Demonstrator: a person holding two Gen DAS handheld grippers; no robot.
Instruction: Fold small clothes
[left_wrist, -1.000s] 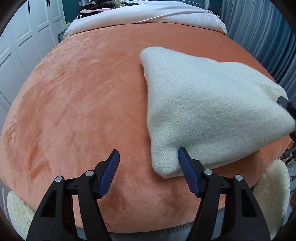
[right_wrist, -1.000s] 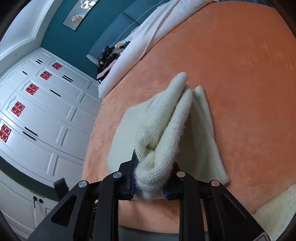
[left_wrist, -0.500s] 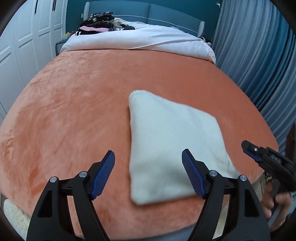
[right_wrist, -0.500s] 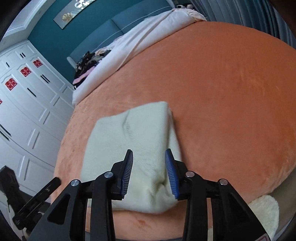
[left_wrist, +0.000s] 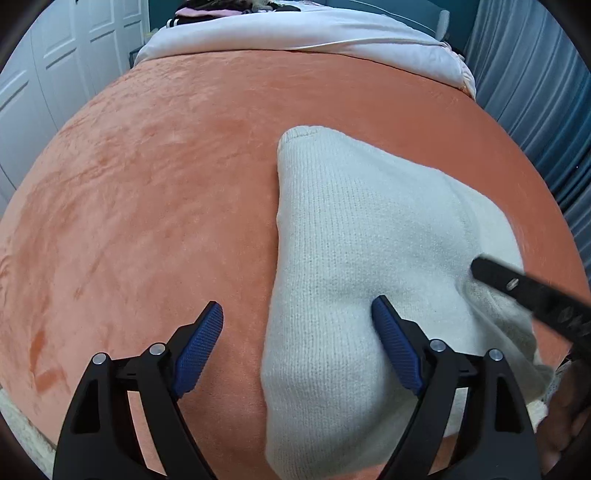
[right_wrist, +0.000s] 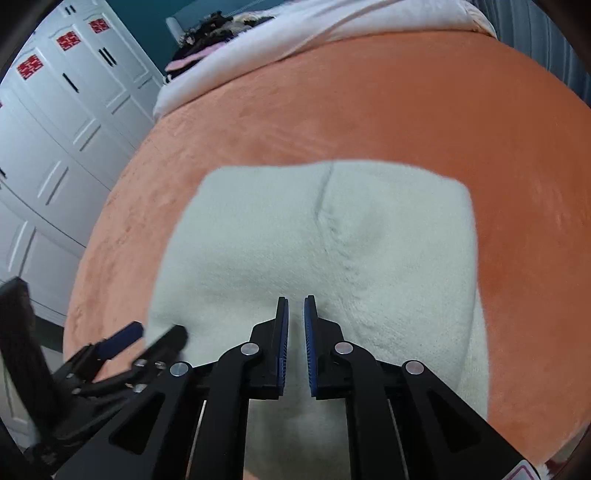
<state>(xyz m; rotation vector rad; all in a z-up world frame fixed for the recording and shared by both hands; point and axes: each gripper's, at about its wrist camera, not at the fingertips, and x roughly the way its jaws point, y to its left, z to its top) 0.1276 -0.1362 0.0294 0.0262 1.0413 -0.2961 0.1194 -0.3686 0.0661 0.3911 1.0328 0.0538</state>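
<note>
Since a second ago the right gripper (right_wrist: 295, 306) has let go of the cream knit garment (left_wrist: 362, 258), which now lies folded flat on the orange blanket (left_wrist: 166, 184) instead of bunched between its pads. Left wrist view: the left gripper (left_wrist: 297, 325) is spread wide and opening — one garment under it, nothing gripped. Right wrist view: the right gripper's pads are closing, nearly together and empty, over that same single garment (right_wrist: 332, 236); no containers show.

Folded cream knitted garment (left_wrist: 354, 280) on the orange plush blanket (left_wrist: 155, 206) before me, white quilt (left_wrist: 303, 40) behind it, white panelled wardrobe (right_wrist: 55, 122) to my left
</note>
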